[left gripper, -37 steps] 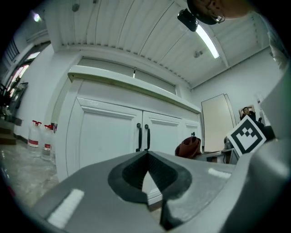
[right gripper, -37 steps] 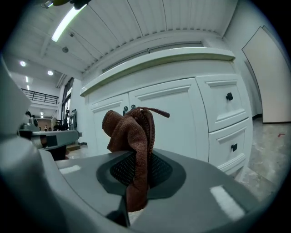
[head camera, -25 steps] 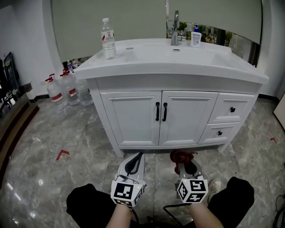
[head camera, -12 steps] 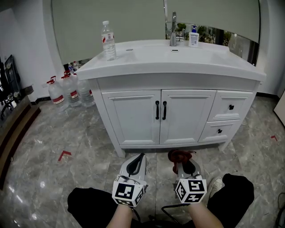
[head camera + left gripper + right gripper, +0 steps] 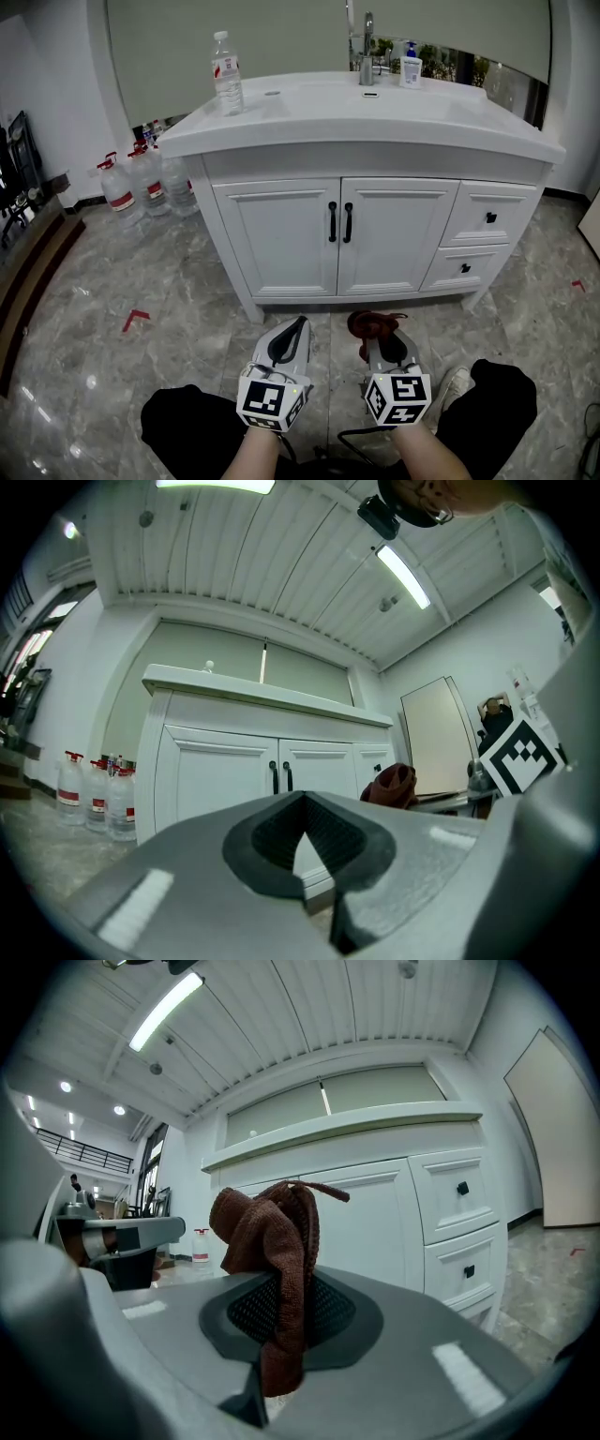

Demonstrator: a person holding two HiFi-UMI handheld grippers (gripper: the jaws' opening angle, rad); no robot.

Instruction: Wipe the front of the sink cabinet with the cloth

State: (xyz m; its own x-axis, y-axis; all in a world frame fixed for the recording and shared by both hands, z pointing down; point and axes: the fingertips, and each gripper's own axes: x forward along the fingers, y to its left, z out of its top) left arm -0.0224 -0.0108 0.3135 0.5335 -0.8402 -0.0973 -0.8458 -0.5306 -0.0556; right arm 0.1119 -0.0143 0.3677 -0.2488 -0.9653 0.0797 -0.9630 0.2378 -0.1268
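Cloth [image 5: 272,1241] of brown looped terry, bunched into a soft knot, stands pinched between the ribbed black pads of the right gripper [image 5: 281,1321]. Its jaws are clamped on the fabric and a tail hangs below. In the head view the cloth is low over the grey veined marble floor [image 5: 141,272], well apart from the sink cabinet [image 5: 281,234]. The left gripper [image 5: 291,335] has its jaws closed tip to tip on nothing.

The cabinet is white with panelled doors, slim black bar handles [image 5: 339,222] and two small drawers. Its glossy white counter [image 5: 309,122] carries a clear plastic water bottle [image 5: 225,73] near the left rear corner and a chrome faucet [image 5: 367,47] at the rear edge.

Since a second ago both grippers have barely shifted, and the counter sits slightly higher in the head view.
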